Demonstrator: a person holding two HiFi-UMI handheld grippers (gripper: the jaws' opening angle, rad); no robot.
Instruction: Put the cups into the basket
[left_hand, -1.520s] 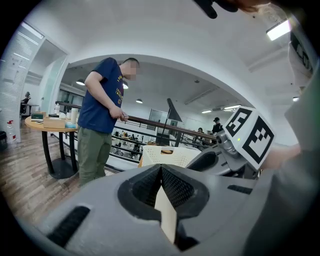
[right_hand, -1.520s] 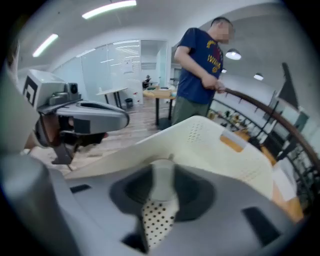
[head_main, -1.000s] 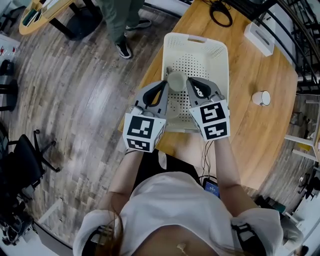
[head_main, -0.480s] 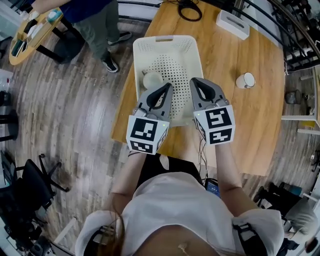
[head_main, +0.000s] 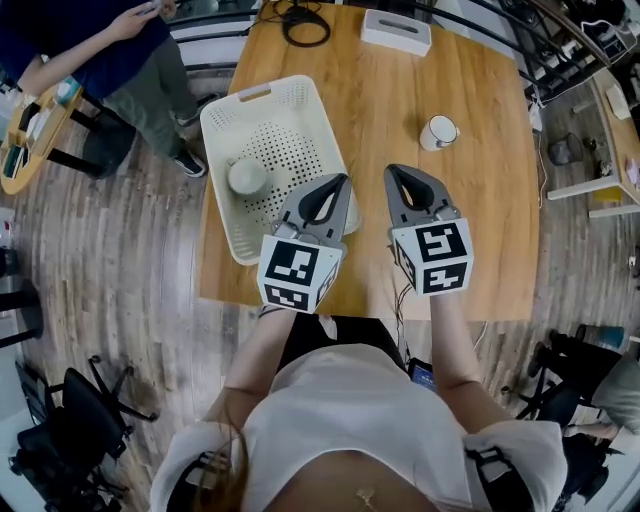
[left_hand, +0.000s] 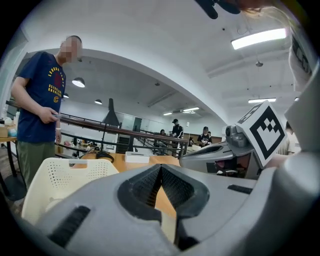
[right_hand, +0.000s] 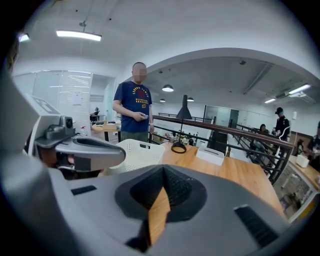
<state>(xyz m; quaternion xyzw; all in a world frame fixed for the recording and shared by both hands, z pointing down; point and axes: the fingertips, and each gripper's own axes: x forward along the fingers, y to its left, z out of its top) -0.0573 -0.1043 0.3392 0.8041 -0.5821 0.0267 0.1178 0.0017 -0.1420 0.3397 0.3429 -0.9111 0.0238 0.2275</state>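
Fingers on my left gripper (head_main: 338, 184) and right gripper (head_main: 394, 174) are squeezed together, holding nothing. One cup (head_main: 247, 177) sits in the basket (head_main: 300, 120). I think the other cup (head_main: 438, 131), out on the desk (head_main: 480, 220), is next.

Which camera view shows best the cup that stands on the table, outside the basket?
The head view: the cup sits in full view on the table, to the right of the basket. Neither gripper view shows it; both catch only basket and tabletop.
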